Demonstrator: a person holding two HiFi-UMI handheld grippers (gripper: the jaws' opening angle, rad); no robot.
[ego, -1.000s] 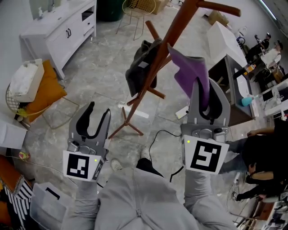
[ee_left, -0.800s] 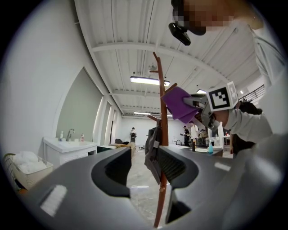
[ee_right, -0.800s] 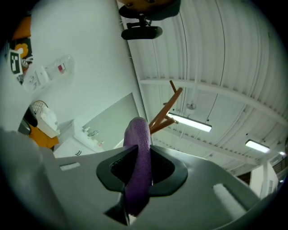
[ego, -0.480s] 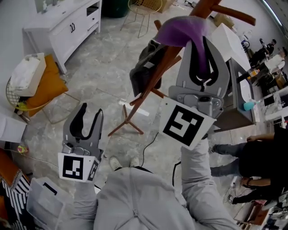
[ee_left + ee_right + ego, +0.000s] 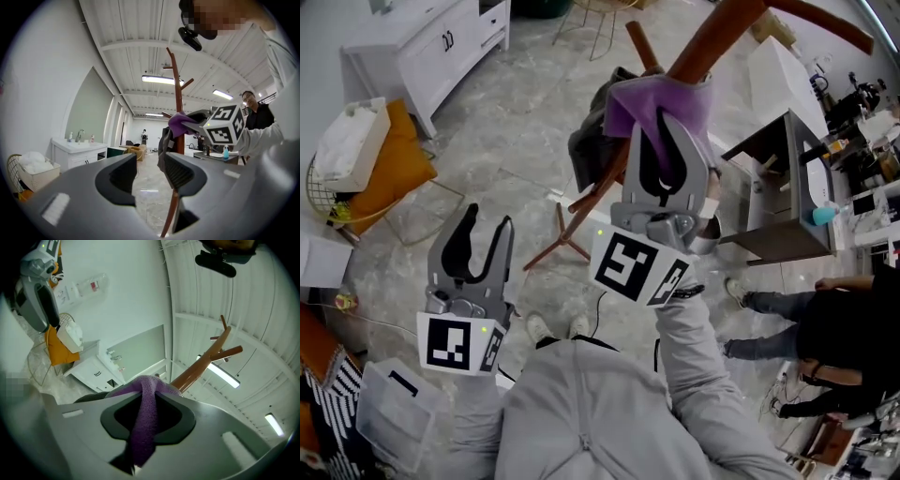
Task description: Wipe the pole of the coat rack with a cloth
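The brown wooden coat rack pole point(image 5: 709, 49) leans across the top of the head view, its splayed feet point(image 5: 567, 248) on the floor. My right gripper point(image 5: 667, 127) is shut on a purple cloth point(image 5: 656, 101) and holds it against the pole. In the right gripper view the cloth point(image 5: 146, 418) hangs between the jaws, with the pole point(image 5: 202, 366) just beyond. My left gripper point(image 5: 481, 231) stands open and empty at the lower left, away from the rack. The left gripper view shows the pole point(image 5: 177, 98) and the cloth point(image 5: 179, 123) on it.
A dark garment point(image 5: 592, 141) hangs on the rack. A white cabinet point(image 5: 422, 52) stands at the top left, a basket with an orange cushion point(image 5: 370, 173) at the left, a desk point(image 5: 787, 159) at the right. A person in dark clothes point(image 5: 825, 314) is at the right edge.
My right gripper has brought the purple cloth up from beside the rack and then left, onto the pole. The left gripper has hardly moved.
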